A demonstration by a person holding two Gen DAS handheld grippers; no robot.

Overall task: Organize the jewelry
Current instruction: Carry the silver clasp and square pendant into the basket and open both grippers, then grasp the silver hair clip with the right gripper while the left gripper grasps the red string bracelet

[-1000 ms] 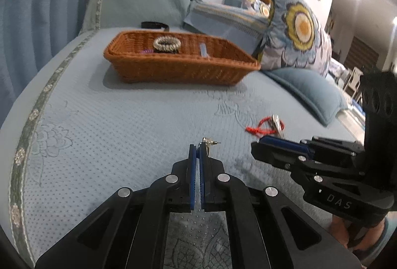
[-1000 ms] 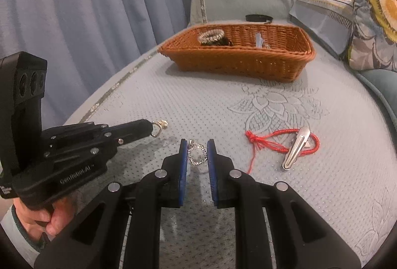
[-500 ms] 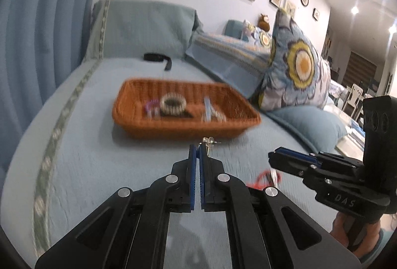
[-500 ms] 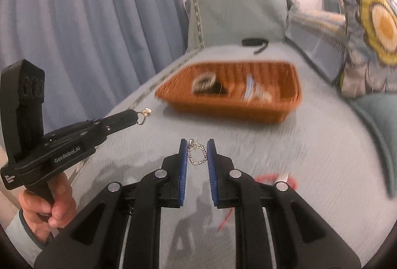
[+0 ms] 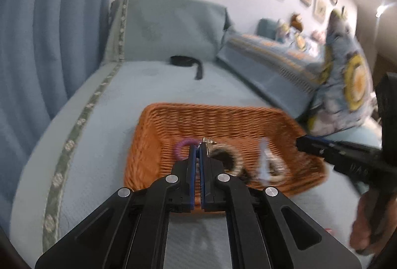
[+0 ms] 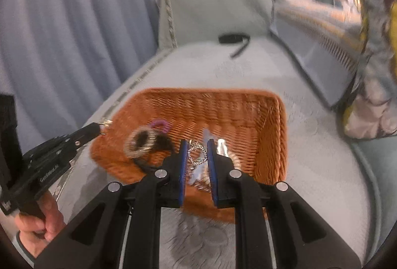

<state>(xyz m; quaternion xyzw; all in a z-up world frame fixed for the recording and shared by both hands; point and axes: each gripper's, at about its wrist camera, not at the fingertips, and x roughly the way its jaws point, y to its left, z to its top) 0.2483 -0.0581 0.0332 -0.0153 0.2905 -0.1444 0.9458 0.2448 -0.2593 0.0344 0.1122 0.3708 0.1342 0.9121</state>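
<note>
Quilted blue-grey bedcover (image 6: 322,169) carries a woven wicker basket (image 6: 248,105). Above it, the left gripper (image 5: 197,145) pinches a gold earring (image 5: 208,141); the right gripper (image 6: 197,145) clamps a silver chain loop (image 6: 197,155).

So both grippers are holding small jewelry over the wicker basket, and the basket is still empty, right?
Not quite. Both the left gripper and right gripper do hold small pieces over the wicker basket, but it is not empty: the right wrist view shows a beaded bracelet and a purple ring-shaped piece already inside.
</note>
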